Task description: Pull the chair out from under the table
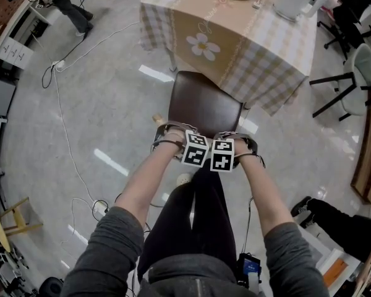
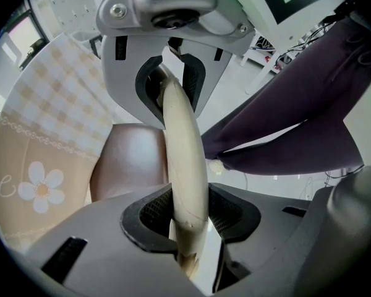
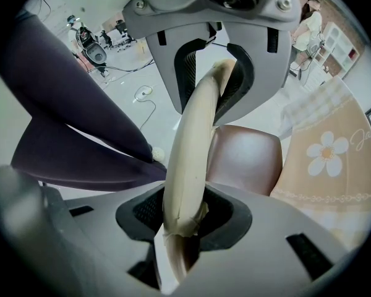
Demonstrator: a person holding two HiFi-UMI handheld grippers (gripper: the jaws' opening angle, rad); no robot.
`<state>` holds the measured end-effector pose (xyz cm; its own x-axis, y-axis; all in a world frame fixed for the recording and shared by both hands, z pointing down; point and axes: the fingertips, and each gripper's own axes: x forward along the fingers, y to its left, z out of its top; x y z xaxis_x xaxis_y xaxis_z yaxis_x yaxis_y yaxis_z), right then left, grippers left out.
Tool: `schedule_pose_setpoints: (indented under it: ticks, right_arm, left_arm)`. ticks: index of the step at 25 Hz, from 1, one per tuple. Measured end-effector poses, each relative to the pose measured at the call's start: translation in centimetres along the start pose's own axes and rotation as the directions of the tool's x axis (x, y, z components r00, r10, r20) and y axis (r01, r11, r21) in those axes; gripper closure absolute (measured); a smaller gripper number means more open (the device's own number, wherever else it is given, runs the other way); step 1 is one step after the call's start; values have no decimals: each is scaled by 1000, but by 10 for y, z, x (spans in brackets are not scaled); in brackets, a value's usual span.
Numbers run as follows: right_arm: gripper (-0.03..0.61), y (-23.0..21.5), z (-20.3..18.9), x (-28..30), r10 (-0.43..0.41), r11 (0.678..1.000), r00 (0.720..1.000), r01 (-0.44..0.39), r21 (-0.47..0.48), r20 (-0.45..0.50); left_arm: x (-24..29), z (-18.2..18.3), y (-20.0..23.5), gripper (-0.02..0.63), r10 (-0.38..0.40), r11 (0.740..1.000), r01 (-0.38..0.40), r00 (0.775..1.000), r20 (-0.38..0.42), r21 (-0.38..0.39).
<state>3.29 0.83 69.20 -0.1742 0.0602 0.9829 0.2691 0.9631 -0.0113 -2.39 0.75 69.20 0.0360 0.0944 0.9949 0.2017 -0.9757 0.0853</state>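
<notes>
Clamps the cream back rail [image 2: 176,116] of the chair [image 1: 204,107] in the left tongs [image 2: 184,166] and, just beside, in the right tongs [image 3: 195,159] — pinches it between the pads of each, pointing steeply down. Finds the brown seat with its far edge at the hanging checked cloth of the surface [image 1: 247,42] — the rest out over the grey floor.

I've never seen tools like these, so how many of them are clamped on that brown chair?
2. The left gripper and right gripper are clamped side by side on the chair's cream backrest rail, left and right of its middle.
</notes>
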Motion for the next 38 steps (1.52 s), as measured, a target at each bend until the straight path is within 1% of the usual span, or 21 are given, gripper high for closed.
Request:
schedule_pose_setpoints:
  ticks: [9, 21, 38]
  right_arm:
    - [451, 9, 6, 2, -1, 1000, 1000, 1, 4, -4]
    - [451, 31, 20, 5, 0, 1000, 1000, 0, 14, 1]
    - [451, 45, 30, 7, 8, 1000, 1000, -8, 11, -1]
  left_arm:
    - [1, -1, -11, 463, -2, 1000, 2, 1000, 0, 5]
    - [4, -5, -36, 463, -7, 1000, 7, 1000, -5, 18]
    - [6, -7, -53, 463, -13, 1000, 13, 1000, -8, 16]
